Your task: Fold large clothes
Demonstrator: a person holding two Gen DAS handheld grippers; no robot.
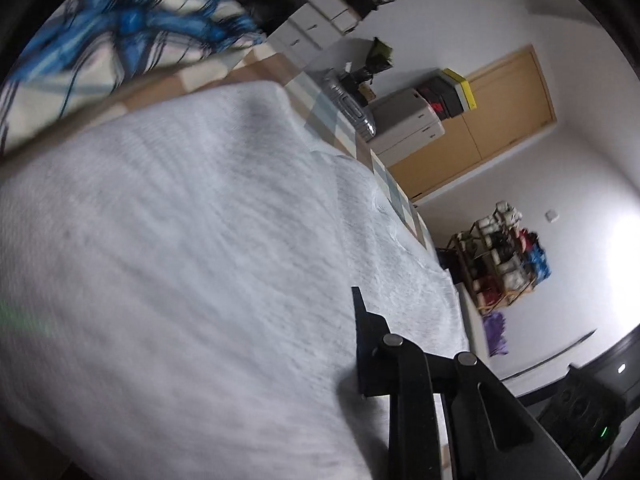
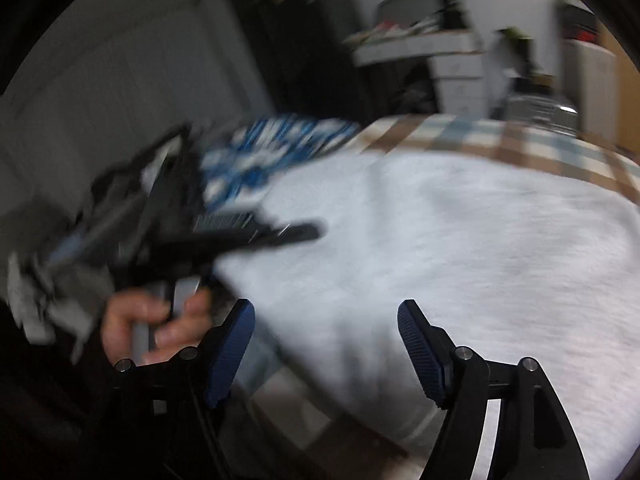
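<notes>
A large light grey garment [image 1: 192, 240] lies spread over the bed and fills most of the left wrist view. My left gripper [image 1: 352, 312] shows one black finger [image 1: 370, 344] pressed against the cloth, while the cloth hides the other finger. In the blurred right wrist view a hand [image 2: 132, 324] holds that left gripper [image 2: 300, 234], whose narrow tips sit at the left edge of the grey garment [image 2: 460, 248]. My right gripper [image 2: 325, 306] hangs above the garment's near edge, open. Its blue pads [image 2: 234, 344] are wide apart and hold nothing.
A brown and blue plaid sheet [image 2: 500, 138] covers the bed. A blue and white patterned cloth [image 1: 132, 28] lies beyond the garment. White drawers [image 1: 404, 124], a silver suitcase [image 1: 352, 108], a wooden door [image 1: 508, 108] and a cluttered shelf [image 1: 500, 252] stand by the walls.
</notes>
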